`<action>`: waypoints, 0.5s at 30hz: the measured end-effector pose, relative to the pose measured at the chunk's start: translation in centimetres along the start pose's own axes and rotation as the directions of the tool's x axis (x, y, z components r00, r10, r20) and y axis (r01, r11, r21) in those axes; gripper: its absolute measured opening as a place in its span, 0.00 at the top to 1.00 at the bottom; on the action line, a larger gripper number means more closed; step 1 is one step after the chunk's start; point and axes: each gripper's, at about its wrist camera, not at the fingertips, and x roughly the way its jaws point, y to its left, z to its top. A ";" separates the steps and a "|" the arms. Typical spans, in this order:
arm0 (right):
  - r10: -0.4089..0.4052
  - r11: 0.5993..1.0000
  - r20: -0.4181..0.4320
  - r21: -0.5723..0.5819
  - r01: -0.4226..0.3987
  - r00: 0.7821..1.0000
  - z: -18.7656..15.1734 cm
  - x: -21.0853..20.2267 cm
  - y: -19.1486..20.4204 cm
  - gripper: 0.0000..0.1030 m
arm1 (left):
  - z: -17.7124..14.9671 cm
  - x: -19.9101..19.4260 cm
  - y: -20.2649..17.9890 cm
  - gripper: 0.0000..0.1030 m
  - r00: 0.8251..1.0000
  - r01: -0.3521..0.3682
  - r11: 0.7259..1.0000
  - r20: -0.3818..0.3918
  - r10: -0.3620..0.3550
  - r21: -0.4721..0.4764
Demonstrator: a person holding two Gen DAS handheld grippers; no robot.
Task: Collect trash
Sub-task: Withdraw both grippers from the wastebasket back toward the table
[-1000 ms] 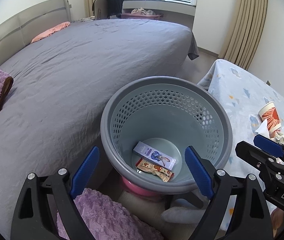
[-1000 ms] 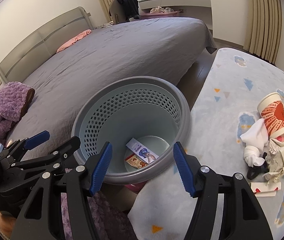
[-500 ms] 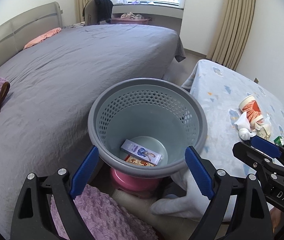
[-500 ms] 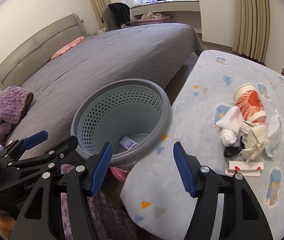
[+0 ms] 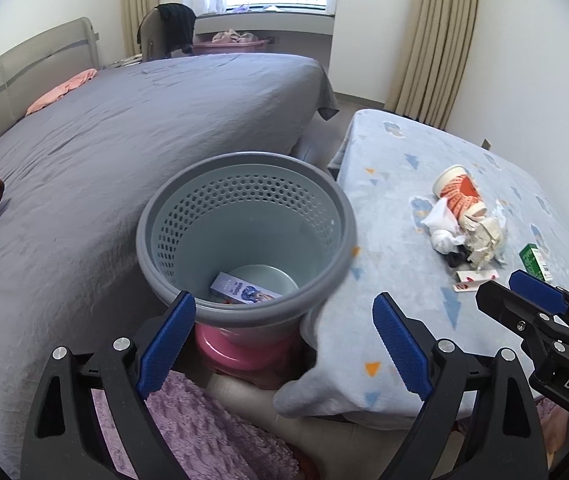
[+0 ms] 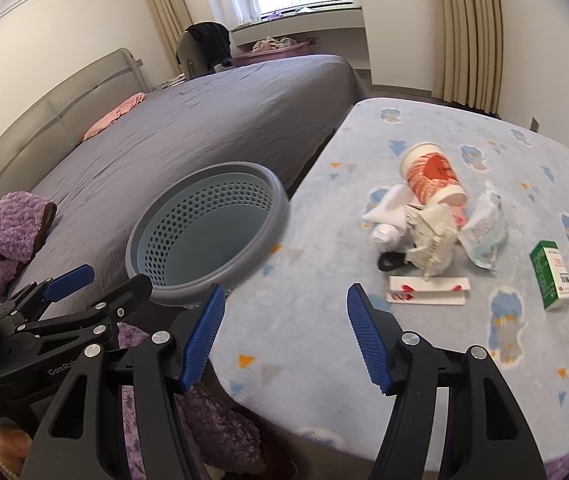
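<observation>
Left gripper (image 5: 282, 334) spread wide, nothing between the blue pads, held just short of the grey perforated bin (image 5: 244, 240) at 12 o'clock. Inside the bin, a purple carton (image 5: 240, 289) lying flat on the bottom. Bin perched on a pink stool (image 5: 240, 350), wedged between the grey bed (image 5: 124, 140) at 10 o'clock and the blue patterned blanket (image 5: 396, 208) at 2 o'clock.

Right gripper (image 6: 284, 336) likewise released, empty, low over the near edge of the blanket. Beyond it at 1 o'clock, a flat white-and-red wrapper (image 6: 428, 289), then crumpled paper (image 6: 432, 240) touching a white tissue wad (image 6: 384, 220) and a clear printed bag (image 6: 484, 232). Green box (image 6: 551, 274) at 2 o'clock, apart from the pile. Farthest, an orange paper cup (image 6: 432, 176) on its side, touching the heap.
</observation>
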 end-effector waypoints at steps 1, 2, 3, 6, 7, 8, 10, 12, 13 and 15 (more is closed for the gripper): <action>-0.004 1.000 0.001 0.009 0.004 1.000 -0.2 -0.3 -0.5 0.41 | -0.1 -0.1 -0.4 0.14 1.000 0.005 1.000 -0.002 -0.005 0.005; -0.006 1.000 0.001 0.017 0.006 1.000 -0.4 -0.4 -0.8 0.41 | -0.2 -0.1 -0.9 0.14 1.000 0.012 1.000 -0.005 -0.012 0.008; -0.009 1.000 0.001 0.025 0.009 1.000 -0.6 -0.6 -1.2 0.41 | -0.3 -0.2 -1.2 0.14 1.000 0.018 1.000 -0.008 -0.018 0.011; -0.016 0.999 -0.002 0.041 0.016 1.000 -1.2 -1.2 -2.5 0.41 | -0.3 -0.2 -2.4 0.14 1.000 0.027 0.999 -0.010 -0.027 0.022; -0.019 0.999 -0.004 0.044 0.019 1.000 -1.3 -1.3 -2.8 0.41 | -0.3 -0.2 -2.8 0.14 0.999 0.030 0.999 -0.012 -0.030 0.024; -0.021 0.999 -0.007 0.047 0.021 1.000 -1.5 -1.4 -3.3 0.41 | -0.3 -0.2 -3.2 0.14 0.999 0.032 0.999 -0.013 -0.032 0.026; -0.026 0.998 -0.011 0.056 0.026 1.000 -1.9 -1.5 -4.3 0.41 | -0.3 0.0 -4.0 0.14 0.999 0.035 0.999 -0.017 -0.035 0.029; -0.029 0.997 -0.017 0.070 0.030 0.999 -2.1 -1.6 -5.5 0.41 | -0.4 0.3 -4.8 0.14 0.999 0.035 0.999 -0.024 -0.034 0.035; -0.031 0.997 -0.019 0.077 0.032 0.999 -2.2 -1.6 -6.1 0.41 | -0.4 0.5 -5.2 0.14 0.999 0.033 0.999 -0.028 -0.032 0.039; -0.035 0.995 -0.022 0.091 0.037 0.999 -2.3 -1.7 -7.4 0.41 | -0.3 0.8 -5.9 0.14 0.999 0.032 0.998 -0.034 -0.030 0.047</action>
